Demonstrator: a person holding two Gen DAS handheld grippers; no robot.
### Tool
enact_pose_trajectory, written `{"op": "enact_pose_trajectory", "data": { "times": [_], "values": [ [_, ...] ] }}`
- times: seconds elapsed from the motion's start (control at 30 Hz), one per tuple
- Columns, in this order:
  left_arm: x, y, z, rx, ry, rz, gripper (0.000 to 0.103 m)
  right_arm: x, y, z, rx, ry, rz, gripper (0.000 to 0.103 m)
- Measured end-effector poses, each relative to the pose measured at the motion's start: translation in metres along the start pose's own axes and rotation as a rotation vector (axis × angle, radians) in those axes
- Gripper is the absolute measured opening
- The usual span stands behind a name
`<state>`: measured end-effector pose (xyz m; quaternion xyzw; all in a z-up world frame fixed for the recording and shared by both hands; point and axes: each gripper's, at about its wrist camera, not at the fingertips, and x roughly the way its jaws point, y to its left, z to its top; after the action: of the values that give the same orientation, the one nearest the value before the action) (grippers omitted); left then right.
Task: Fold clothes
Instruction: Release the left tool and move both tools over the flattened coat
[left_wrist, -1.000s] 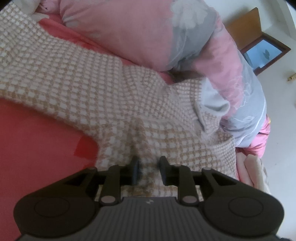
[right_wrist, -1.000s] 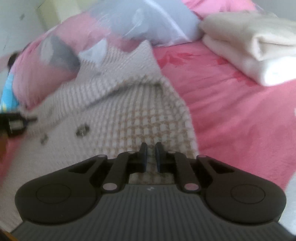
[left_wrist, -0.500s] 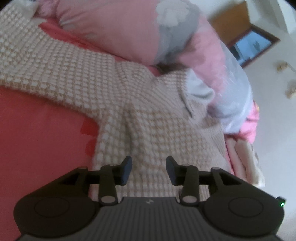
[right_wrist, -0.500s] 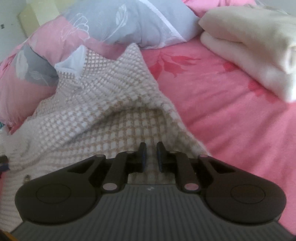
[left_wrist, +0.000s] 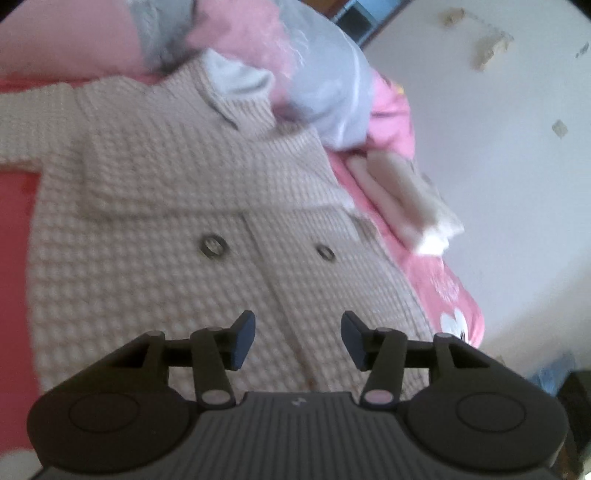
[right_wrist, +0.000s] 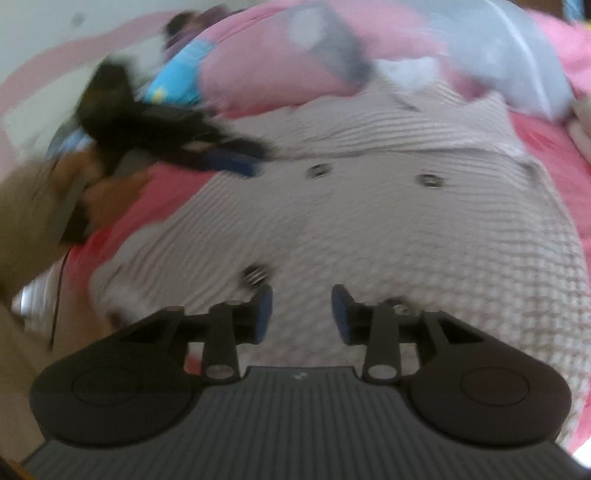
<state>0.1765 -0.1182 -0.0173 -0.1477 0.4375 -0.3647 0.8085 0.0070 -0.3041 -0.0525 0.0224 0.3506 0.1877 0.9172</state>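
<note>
Now spread flat on the pink bed (left_wrist: 14, 229), a beige checked knit cardigan (left_wrist: 155, 206), front side up, collar at the far end against the pink-and-grey quilt (left_wrist: 325, 96). Two round buttons (left_wrist: 212, 245) side by side across the chest, a third nearer the hem in the right wrist view. One sleeve stretched out to the far left in the left wrist view. Just right of the cardigan, a folded cream blanket (left_wrist: 402, 192) near the bed's edge. Left claw (left_wrist: 297, 341) hovering over the near part of the cardigan, jaws just opened and standing apart, nothing between the pads. Right claw (right_wrist: 301, 314) likewise above the lower front, jaws freshly parted, clear of the fabric. Both views blurred. At far left of the right wrist view, a hand (right_wrist: 107, 188) gripping the other dark tool, beside a tan sleeve (right_wrist: 26, 229).
</note>
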Motion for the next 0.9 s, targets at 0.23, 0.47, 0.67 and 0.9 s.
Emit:
{"op": "enact_pose_trajectory", "data": {
  "times": [0.23, 0.47, 0.67, 0.9],
  "values": [
    [0.017, -0.009, -0.02, 0.001, 0.025, 0.04, 0.053, 0.016, 0.053, -0.013, -0.179, 0.024, -0.167, 0.048],
    [0.004, 0.004, -0.03, 0.0, 0.018, 0.072, 0.052, 0.036, 0.037, -0.011, -0.043, 0.024, -0.168, 0.011],
    [-0.002, -0.004, -0.024, 0.053, -0.015, 0.073, 0.052, 0.044, 0.03, -0.012, 0.031, 0.002, -0.141, 0.009],
    [0.006, -0.025, -0.027, 0.191, -0.023, 0.073, 0.052, 0.036, 0.04, -0.01, -0.026, -0.002, -0.119, 0.023]
  ]
}}
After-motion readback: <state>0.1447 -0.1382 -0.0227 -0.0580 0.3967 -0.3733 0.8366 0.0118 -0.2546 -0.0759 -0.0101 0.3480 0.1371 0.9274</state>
